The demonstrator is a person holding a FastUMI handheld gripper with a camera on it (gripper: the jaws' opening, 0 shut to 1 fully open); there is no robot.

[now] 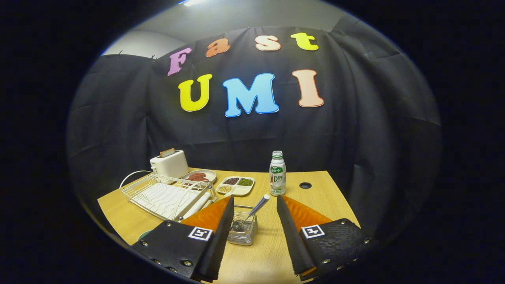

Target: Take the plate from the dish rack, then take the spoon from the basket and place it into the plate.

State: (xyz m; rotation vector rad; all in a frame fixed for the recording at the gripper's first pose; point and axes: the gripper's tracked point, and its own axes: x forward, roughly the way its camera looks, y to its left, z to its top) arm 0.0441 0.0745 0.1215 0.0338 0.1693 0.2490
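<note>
A pale wooden table [315,197] is filling the lower part of the scene, its grain running across a smooth, light top, with a round cable hole [305,185] sitting near its far right edge. Black cloth is hanging in folds behind and around the table as the booth's wall, and above it a grey ceiling and a strip of light are showing.

The gripper [255,205] is hovering low over the near part of the table with its fingers standing wide apart, holding nothing. Between them a small wire mesh basket [242,230] is sitting on the wood, and the spoon [252,213] is standing in it, bowl down, its checked handle leaning up and to the right towards the far side.

To the left, the white wire dish rack [165,197] is lying on the table, partly hidden behind the left finger. A greenish rim, possibly the plate [143,235], is peeking out at the near left beside that finger; I cannot tell for sure. Beyond the rack a white toaster [169,163] is standing with a slice in its slot. Right of it are a round dish [199,176] of reddish-brown food and a divided tray [236,185] of beans. A white bottle [277,173] with a green cap is standing upright just beyond the fingers.
</note>
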